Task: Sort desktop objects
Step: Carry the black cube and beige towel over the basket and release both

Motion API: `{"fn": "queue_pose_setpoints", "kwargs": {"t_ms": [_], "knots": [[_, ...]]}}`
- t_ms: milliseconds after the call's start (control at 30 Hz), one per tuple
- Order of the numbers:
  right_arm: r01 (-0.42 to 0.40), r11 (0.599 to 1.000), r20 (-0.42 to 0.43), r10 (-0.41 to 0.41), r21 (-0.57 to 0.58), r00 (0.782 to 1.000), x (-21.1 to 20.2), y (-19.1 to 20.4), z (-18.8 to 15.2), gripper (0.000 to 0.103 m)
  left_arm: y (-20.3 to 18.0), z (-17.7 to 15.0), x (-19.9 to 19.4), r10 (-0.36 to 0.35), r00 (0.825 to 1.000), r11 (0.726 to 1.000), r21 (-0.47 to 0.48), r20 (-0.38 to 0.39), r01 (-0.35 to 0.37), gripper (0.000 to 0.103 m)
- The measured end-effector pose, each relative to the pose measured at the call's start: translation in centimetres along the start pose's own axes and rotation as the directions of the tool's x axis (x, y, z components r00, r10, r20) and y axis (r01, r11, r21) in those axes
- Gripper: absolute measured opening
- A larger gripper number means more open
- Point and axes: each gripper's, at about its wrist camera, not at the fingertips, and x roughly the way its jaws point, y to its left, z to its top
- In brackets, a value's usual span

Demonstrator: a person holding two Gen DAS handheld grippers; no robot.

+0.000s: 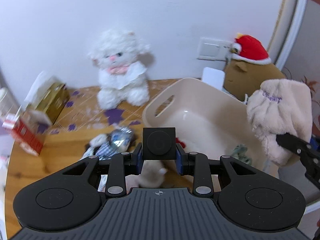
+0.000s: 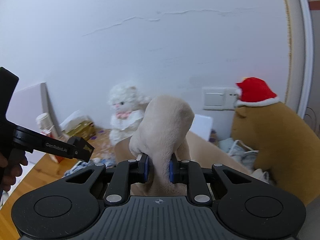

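Note:
My right gripper (image 2: 159, 169) is shut on a cream plush toy (image 2: 166, 126) and holds it up over the beige plastic bin (image 1: 170, 100); the same toy shows at the right of the left wrist view (image 1: 280, 118). My left gripper (image 1: 159, 163) is shut on a black square block (image 1: 159, 143) above the bin's near rim. The bin holds a red item (image 1: 181, 142) and a greenish cloth (image 1: 241, 152). A small cream plush (image 1: 152, 174) lies under my left gripper. A white plush cat (image 1: 122, 74) sits on the wooden table (image 1: 66, 150).
A brown plush with a red hat (image 1: 250, 68) stands behind the bin at the right. A gold box (image 1: 54, 98) and a red-and-white carton (image 1: 26, 132) stand at the left. A blue striped cloth and foil wrapper (image 1: 114, 142) lie beside the bin. The wall is close behind.

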Motion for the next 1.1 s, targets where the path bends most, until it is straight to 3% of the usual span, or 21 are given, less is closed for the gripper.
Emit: {"fn": "queue_pose_setpoints", "kwargs": {"t_ms": [233, 467, 567, 900, 1100], "knots": [[0.042, 0.997, 0.002, -0.042, 0.058, 0.999, 0.6, -3.4, -0.1, 0.018, -4.2, 1.0, 2.3, -0.038, 0.999, 0.997, 0.07, -0.016, 0.039, 0.032], [0.05, 0.993, -0.065, -0.044, 0.102, 0.997, 2.1, -6.0, -0.5, 0.018, -8.4, 1.2, 5.7, -0.065, 0.993, 0.989, 0.129, -0.101, 0.078, 0.032], [0.048, 0.994, -0.094, -0.039, 0.102, 0.995, 3.0, -6.5, -0.6, 0.018, -9.8, 1.0, 6.7, -0.051, 0.995, 0.981, 0.182, -0.088, 0.066, 0.032], [0.07, 0.996, -0.198, -0.057, 0.058, 0.978, 6.0, -6.8, -0.8, 0.018, -11.2, 0.2, 10.2, -0.037, 0.985, 0.97, 0.23, -0.17, 0.077, 0.032], [0.068, 0.997, -0.266, -0.056, 0.035, 0.962, 7.3, -6.3, -1.1, 0.022, -10.8, -0.1, 11.7, -0.059, 0.972, 0.971, 0.211, -0.226, 0.108, 0.032]]}}
